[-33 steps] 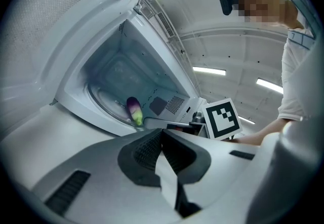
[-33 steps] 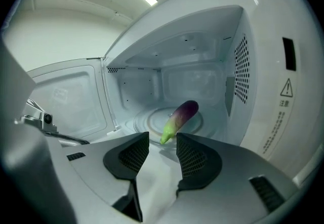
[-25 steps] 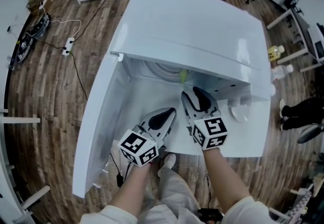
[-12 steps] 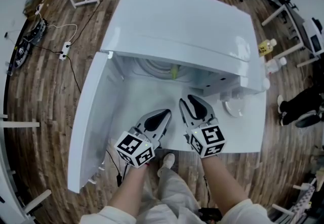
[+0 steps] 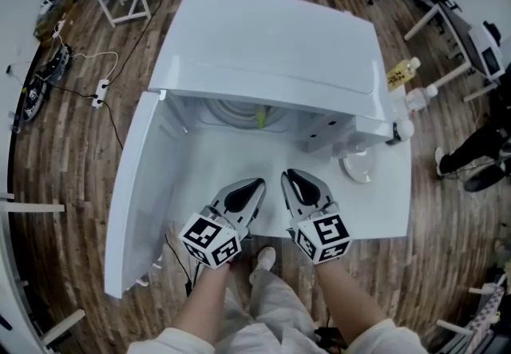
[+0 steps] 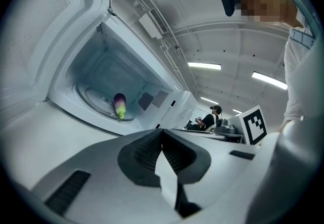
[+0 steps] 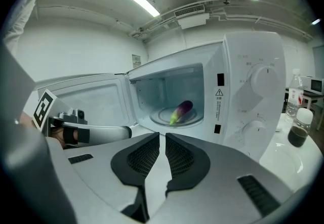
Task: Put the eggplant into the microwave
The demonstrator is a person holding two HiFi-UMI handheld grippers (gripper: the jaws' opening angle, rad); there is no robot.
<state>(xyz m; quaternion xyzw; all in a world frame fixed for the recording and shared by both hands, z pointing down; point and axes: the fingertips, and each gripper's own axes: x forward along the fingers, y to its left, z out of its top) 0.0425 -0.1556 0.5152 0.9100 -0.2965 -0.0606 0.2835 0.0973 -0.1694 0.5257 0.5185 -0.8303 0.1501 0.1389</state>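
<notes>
The eggplant (image 5: 259, 116), purple with a green end, lies on the glass turntable (image 7: 164, 117) inside the open white microwave (image 5: 271, 41). It also shows in the left gripper view (image 6: 120, 105) and the right gripper view (image 7: 181, 111). Both grippers hover in front of the opening, well short of the eggplant. My left gripper (image 5: 254, 184) (image 6: 161, 132) is shut with nothing in it. My right gripper (image 5: 289, 177) (image 7: 163, 136) has just been closing; only a narrow slit stays between its pads, and nothing is in it.
The microwave door (image 5: 136, 200) stands swung out at the left. A white dish (image 5: 357, 166) and a dark-capped bottle (image 7: 297, 128) sit to the right of the control panel (image 7: 255, 101). A taller bottle (image 5: 402, 70) stands further right. Cables (image 5: 104, 73) lie on the wooden floor.
The right gripper's jaws went from wide apart to nearly together. Both grippers drew back from the microwave opening toward the person, the right one further.
</notes>
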